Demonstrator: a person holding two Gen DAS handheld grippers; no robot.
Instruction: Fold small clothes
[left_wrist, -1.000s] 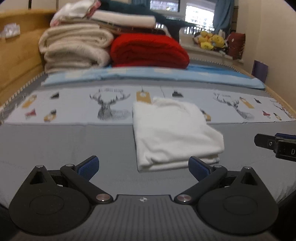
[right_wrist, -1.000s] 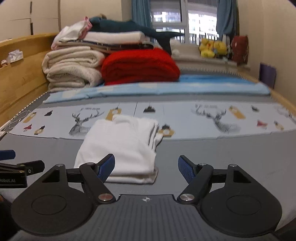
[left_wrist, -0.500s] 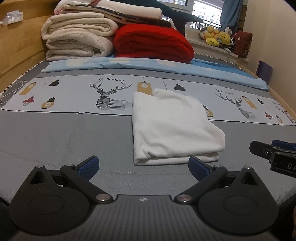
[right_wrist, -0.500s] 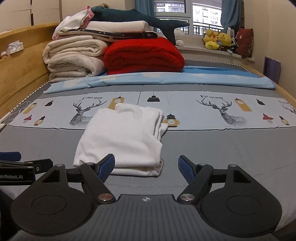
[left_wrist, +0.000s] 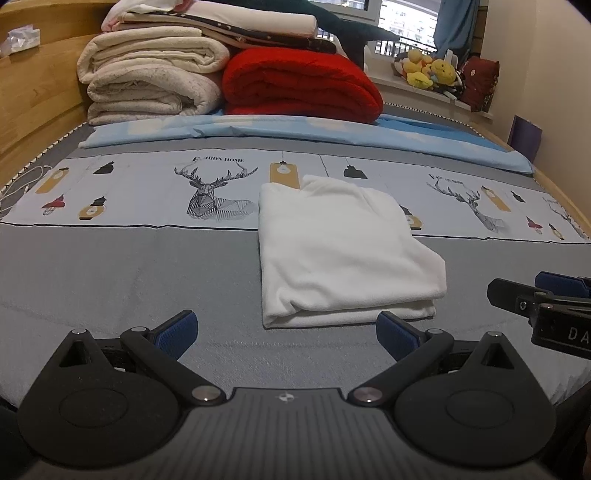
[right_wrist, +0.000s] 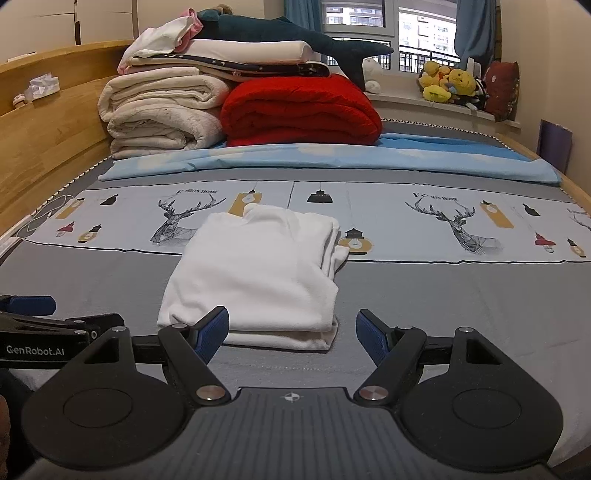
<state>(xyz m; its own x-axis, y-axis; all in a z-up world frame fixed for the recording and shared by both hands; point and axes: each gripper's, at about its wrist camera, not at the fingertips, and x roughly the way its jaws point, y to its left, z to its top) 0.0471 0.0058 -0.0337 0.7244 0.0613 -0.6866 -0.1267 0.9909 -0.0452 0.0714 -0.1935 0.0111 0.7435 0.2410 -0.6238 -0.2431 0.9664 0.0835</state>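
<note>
A white garment (left_wrist: 340, 251) lies folded into a neat stack on the grey bed cover (left_wrist: 129, 273), its far end over the deer-print band. My left gripper (left_wrist: 286, 332) is open just short of the stack's near edge, nothing between its blue pads. In the right wrist view the same white garment (right_wrist: 258, 277) lies ahead and slightly left. The right gripper (right_wrist: 293, 330) is open too, its left pad (right_wrist: 212, 332) in front of the stack's near edge. Each gripper shows at the edge of the other's view: the right gripper (left_wrist: 543, 295), the left gripper (right_wrist: 44, 317).
At the head of the bed stand cream blankets (right_wrist: 162, 114), a red blanket (right_wrist: 299, 110) and more linen with a plush shark (right_wrist: 295, 35) on top. A blue sheet (right_wrist: 332, 158) lies across. A wooden bed side (right_wrist: 48, 136) runs along the left; plush toys (right_wrist: 447, 85) sit on the windowsill.
Both grippers have pulled back and risen a little from the folded garment, which has stayed in place. Both remain open.
</note>
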